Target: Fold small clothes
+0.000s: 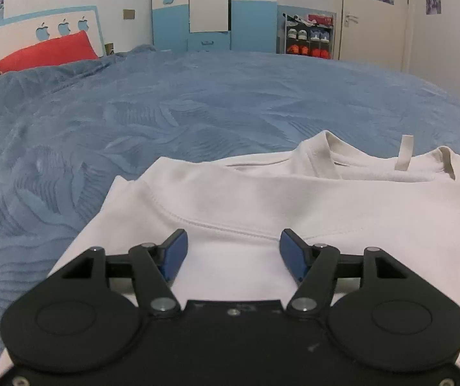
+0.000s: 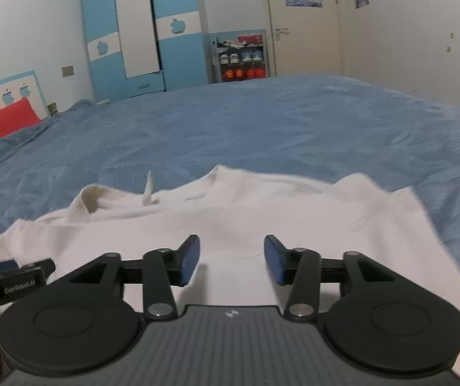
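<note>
Blue bedspread [image 1: 197, 106] under the white T-shirt [image 1: 262, 199], both tools, left tool [image 1: 233, 254] and right tool [image 2: 231, 259], released and empty; that soft fold could slump open unpressed.

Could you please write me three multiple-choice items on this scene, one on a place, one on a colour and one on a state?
1. Where does the white top lie?
A. on the blue bedspread
B. on the shoe rack
C. on the red pillow

2. What colour are the pads of the left claw?
A. red
B. blue
C. white

3. How does the right claw stand?
A. shut on the top
B. shut on the pillow
C. open, nothing gripped

Key: 1 A, the top is spread flat on the bedspread with blue cloth around it. 2 B, both pads show blue against the black arms. 3 C, a clear gap parts the pads and the cloth lies flat below them.
</note>
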`<act>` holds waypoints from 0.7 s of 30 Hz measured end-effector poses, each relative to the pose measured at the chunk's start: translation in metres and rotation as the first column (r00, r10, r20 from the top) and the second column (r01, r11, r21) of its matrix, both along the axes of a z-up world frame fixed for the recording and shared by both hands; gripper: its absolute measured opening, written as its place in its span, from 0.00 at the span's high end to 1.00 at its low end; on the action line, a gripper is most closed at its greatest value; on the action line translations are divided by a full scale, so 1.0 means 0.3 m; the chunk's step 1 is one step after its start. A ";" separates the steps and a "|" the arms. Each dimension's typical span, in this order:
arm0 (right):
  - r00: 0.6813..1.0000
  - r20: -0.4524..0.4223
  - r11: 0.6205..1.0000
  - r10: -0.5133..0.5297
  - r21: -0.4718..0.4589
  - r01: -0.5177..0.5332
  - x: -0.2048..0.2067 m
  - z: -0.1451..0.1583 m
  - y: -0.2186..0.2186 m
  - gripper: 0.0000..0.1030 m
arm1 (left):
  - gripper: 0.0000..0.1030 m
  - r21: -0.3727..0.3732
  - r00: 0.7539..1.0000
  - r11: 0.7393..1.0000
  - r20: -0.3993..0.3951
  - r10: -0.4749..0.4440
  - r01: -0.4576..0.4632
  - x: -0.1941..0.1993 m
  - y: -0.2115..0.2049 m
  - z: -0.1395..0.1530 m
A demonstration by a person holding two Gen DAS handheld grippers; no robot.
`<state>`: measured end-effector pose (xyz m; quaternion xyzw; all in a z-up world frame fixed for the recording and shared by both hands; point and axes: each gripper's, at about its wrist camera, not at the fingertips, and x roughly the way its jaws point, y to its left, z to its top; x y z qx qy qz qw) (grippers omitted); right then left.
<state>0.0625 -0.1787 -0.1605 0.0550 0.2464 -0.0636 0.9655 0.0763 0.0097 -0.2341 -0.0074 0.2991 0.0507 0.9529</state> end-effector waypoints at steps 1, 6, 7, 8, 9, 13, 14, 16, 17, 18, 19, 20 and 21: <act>1.000 0.007 1.000 -0.011 -0.010 0.011 -0.007 0.019 -0.013 0.44 | 0.36 0.015 1.000 1.000 0.003 0.001 -0.001 -0.008 -0.012 0.002; 1.000 0.014 0.998 -0.027 -0.052 0.027 -0.014 -0.011 -0.033 0.27 | 0.35 0.083 1.000 0.996 -0.016 -0.019 0.020 -0.022 -0.047 0.003; 1.000 -0.019 0.998 -0.014 -0.062 0.013 0.012 -0.054 -0.037 0.27 | 0.35 0.070 0.999 0.997 -0.031 -0.028 0.030 -0.025 -0.041 0.014; 0.998 -0.059 0.998 -0.011 -0.060 0.008 0.032 -0.093 -0.044 0.27 | 0.36 0.048 0.998 0.998 -0.054 -0.035 0.038 -0.021 -0.029 0.031; 0.997 -0.073 0.999 -0.013 -0.049 0.010 0.044 -0.113 -0.053 0.27 | 0.36 0.015 0.996 0.999 -0.079 -0.040 0.042 -0.021 -0.014 0.058; 1.000 -0.027 0.999 0.002 -0.034 -0.003 -0.001 0.003 -0.056 0.37 | 0.35 -0.079 0.994 0.992 -0.028 -0.102 0.100 -0.077 0.017 0.182; 1.000 0.007 0.999 0.012 -0.035 -0.012 -0.023 0.031 -0.054 0.37 | 0.35 -0.070 0.995 0.993 0.016 -0.095 0.096 -0.102 0.015 0.205; 0.998 0.056 0.999 0.018 -0.042 -0.016 -0.058 0.062 -0.044 0.37 | 0.35 -0.053 0.995 0.995 0.054 -0.078 0.081 -0.123 0.006 0.207; 0.998 0.051 0.999 0.023 -0.046 -0.021 -0.059 0.056 -0.039 0.37 | 0.35 -0.049 0.996 0.996 0.035 -0.076 0.078 -0.116 0.001 0.180; 0.999 0.030 0.999 0.030 -0.046 -0.028 -0.049 0.035 -0.038 0.39 | 0.35 -0.041 0.996 0.996 -0.027 -0.083 0.081 -0.093 -0.006 0.131; 0.999 -0.012 0.998 0.038 -0.052 -0.038 -0.029 -0.013 -0.039 0.52 | 0.33 -0.028 0.992 0.996 -0.094 -0.089 0.086 -0.070 -0.014 0.076; 0.997 -0.055 0.996 0.046 -0.078 -0.050 -0.009 -0.066 -0.037 0.56 | 0.33 -0.006 0.989 0.995 -0.108 -0.102 0.102 -0.064 -0.022 0.018; 0.997 -0.065 0.993 0.049 -0.107 -0.056 -0.002 -0.114 -0.031 0.56 | 0.33 0.001 0.993 0.994 -0.050 -0.105 0.105 -0.082 -0.025 -0.002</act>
